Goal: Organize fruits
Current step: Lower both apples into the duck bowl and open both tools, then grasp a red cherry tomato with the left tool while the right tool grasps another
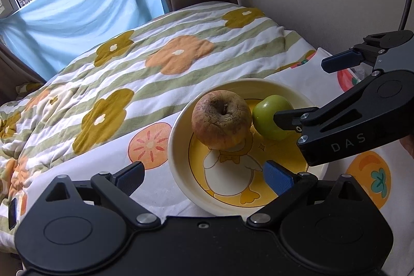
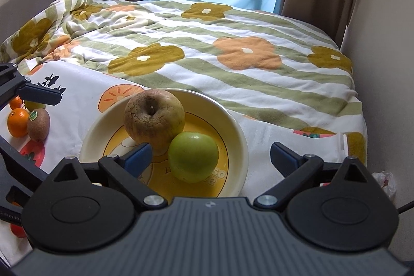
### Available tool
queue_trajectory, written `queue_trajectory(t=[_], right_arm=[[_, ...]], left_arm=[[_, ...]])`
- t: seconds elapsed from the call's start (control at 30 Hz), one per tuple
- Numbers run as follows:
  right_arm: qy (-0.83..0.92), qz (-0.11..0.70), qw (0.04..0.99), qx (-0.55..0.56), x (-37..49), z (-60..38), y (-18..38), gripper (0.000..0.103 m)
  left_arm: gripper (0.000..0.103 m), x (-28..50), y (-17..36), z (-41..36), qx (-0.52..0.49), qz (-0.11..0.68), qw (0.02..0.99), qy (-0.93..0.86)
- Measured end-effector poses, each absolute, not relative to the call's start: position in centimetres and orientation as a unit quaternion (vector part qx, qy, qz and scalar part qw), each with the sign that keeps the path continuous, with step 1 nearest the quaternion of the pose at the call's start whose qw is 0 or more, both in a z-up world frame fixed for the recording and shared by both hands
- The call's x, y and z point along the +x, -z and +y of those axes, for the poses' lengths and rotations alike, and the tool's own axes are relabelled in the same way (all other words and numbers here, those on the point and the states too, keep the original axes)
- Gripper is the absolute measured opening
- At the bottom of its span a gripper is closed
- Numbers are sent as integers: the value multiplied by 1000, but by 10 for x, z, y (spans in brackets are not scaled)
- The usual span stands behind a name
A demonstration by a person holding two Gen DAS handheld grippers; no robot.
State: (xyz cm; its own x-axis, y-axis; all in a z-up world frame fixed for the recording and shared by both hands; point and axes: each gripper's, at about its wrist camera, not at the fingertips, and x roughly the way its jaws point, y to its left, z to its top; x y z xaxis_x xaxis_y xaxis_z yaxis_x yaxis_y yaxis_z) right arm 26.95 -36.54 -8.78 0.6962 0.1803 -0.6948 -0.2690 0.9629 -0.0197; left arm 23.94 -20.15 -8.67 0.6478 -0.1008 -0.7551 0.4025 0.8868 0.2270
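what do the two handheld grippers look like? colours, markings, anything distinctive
Both are matte black linkage units: two teardrop housings with embossed circles, silver pivot bolts, and angled arms ending in blue-padded fingers. The left gripper has a smooth black body. The right gripper has a grey ribbed body with a small logo; seen from the left wrist, its side reads "DAS". No sleeves or cables clearly visible.

You've got one cream bowl with a yellow duck picture (image 2: pixel 240 144), and two fruits in it: one wrinkled brown apple (image 2: pixel 154 118) and one smooth green apple (image 2: pixel 192 157). Off to the left, two small oranges (image 2: pixel 17 122) and one fuzzy brown kiwi (image 2: pixel 38 124).
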Motion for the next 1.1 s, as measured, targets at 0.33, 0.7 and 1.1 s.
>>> queue_trajectory(t=[0.33,0.7,1.1], right_arm=[[-102,357,927,-47,226,-370,44,103],[-97,341,935,-28,167,-360,7,103],[-73,346,935,5,103,-303,16,103]], left_arm=[[100,183,44,-194,171,345,917,105],[100,118,15,-159,123,322,937,62],[100,66,29,-94,119,317,940,48]])
